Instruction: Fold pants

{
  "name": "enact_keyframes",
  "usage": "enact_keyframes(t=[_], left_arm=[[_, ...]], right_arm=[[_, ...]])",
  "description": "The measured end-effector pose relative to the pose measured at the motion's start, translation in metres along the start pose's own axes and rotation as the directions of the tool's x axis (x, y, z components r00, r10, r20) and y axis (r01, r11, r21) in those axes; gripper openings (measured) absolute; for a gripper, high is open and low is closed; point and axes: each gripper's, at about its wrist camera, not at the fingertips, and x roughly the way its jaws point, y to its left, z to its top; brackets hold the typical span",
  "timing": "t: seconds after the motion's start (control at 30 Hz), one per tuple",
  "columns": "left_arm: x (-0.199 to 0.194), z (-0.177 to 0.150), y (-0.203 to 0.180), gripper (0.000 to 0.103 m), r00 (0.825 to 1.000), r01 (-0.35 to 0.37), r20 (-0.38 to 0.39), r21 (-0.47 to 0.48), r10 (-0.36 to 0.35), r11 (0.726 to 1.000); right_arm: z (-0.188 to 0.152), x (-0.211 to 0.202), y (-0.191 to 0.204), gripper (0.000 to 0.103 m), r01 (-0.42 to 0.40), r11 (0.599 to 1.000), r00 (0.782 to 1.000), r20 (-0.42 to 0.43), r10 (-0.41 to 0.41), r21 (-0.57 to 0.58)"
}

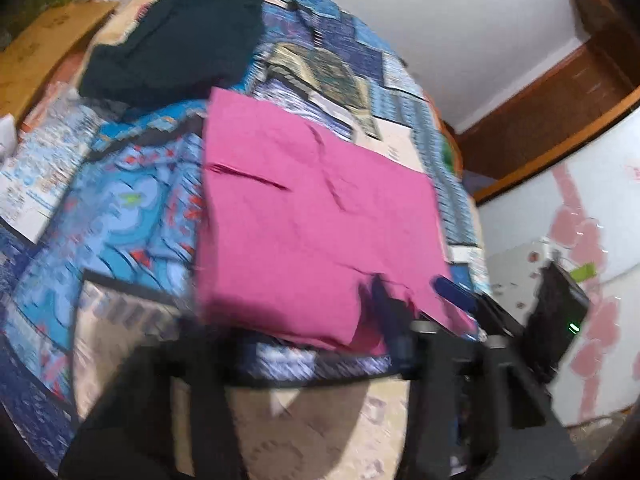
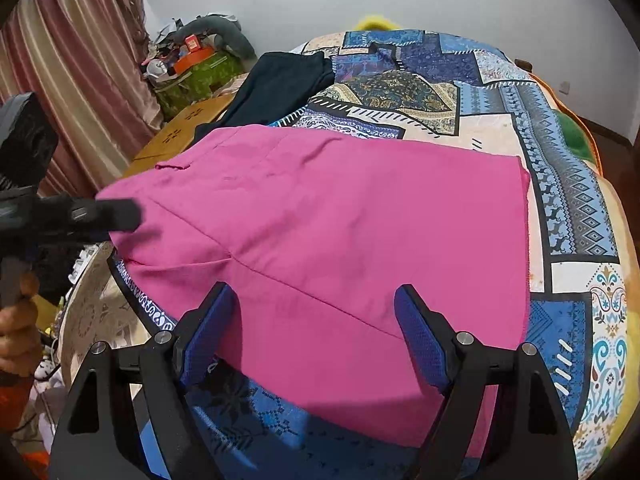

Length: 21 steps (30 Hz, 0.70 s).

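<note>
Pink pants [image 2: 340,220] lie spread flat on a patchwork bedspread [image 2: 572,200]. My right gripper [image 2: 312,290] is open at their near edge; its blue pads [image 2: 208,332] stand wide on either side of the cloth without touching it. My left gripper [image 2: 120,214] is at the left edge of the pants, blurred. In the left wrist view the pink pants [image 1: 312,208] fill the middle, and the left gripper [image 1: 418,294] straddles their near corner with a narrow gap between its fingers. The pads do not look pressed on the cloth.
A dark folded garment [image 2: 280,80] lies at the far side of the bed, also in the left wrist view [image 1: 172,36]. A wooden surface [image 2: 180,136], a striped curtain [image 2: 80,60] and clutter stand to the left. A person's hand [image 2: 16,320] grips the left handle.
</note>
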Motion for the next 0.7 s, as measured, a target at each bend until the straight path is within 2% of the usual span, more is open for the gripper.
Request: enact_keyframes(t=[0.07,0.13,0.23,0.3,0.37,0.43,0.47,0.53,0.57,0.7], left_arm=[[0.001,0.003,0.001,0.027,1.0,-0.02,0.021,0.008,0.02,1.0],[-0.001,0.002,-0.003,0.023,0.996,-0.07,0.053,0.039,0.068,0.997],[-0.012,-0.002,-0.01,0.02,0.978,-0.182,0.124,0.116,0.167,0.976],[-0.022,-0.005,-0.011,0.02,0.958,-0.258,0.174,0.155,0.23,0.954],[-0.034,-0.009,-0.009,0.019,0.92,-0.357,0.238,0.189,0.31,0.915],[-0.045,-0.013,-0.009,0.019,0.859,-0.481,0.308,0.213,0.408,0.851],[-0.05,-0.016,-0.009,0.019,0.817,-0.548,0.349,0.224,0.459,0.806],[-0.058,-0.019,-0.009,0.019,0.768,-0.614,0.397,0.232,0.503,0.754],[-0.061,-0.019,-0.009,0.019,0.754,-0.631,0.413,0.238,0.511,0.738],[-0.069,-0.017,-0.021,0.018,0.732,-0.65,0.469,0.263,0.495,0.713]], right_arm=[[0.0,0.0,-0.001,0.08,-0.003,1.0,1.0,0.0,0.003,0.004],[0.001,-0.001,-0.002,0.08,-0.002,1.0,1.0,0.0,0.002,0.011],[0.002,-0.008,-0.009,0.08,0.017,0.999,1.0,0.011,-0.018,0.039],[0.002,-0.01,-0.015,0.08,0.029,0.998,1.0,0.004,-0.029,0.057],[-0.001,-0.012,-0.018,0.08,0.048,0.997,0.999,-0.005,-0.048,0.056],[-0.004,-0.013,-0.019,0.08,0.053,0.997,0.998,-0.017,-0.052,0.05],[-0.007,-0.014,-0.019,0.08,0.054,0.998,0.998,-0.022,-0.053,0.044],[-0.012,-0.014,-0.017,0.08,0.049,0.998,0.998,-0.028,-0.048,0.037],[-0.012,-0.015,-0.017,0.08,0.046,0.998,0.999,-0.028,-0.045,0.037],[-0.011,-0.013,-0.015,0.08,0.043,0.998,0.999,-0.023,-0.042,0.038]])
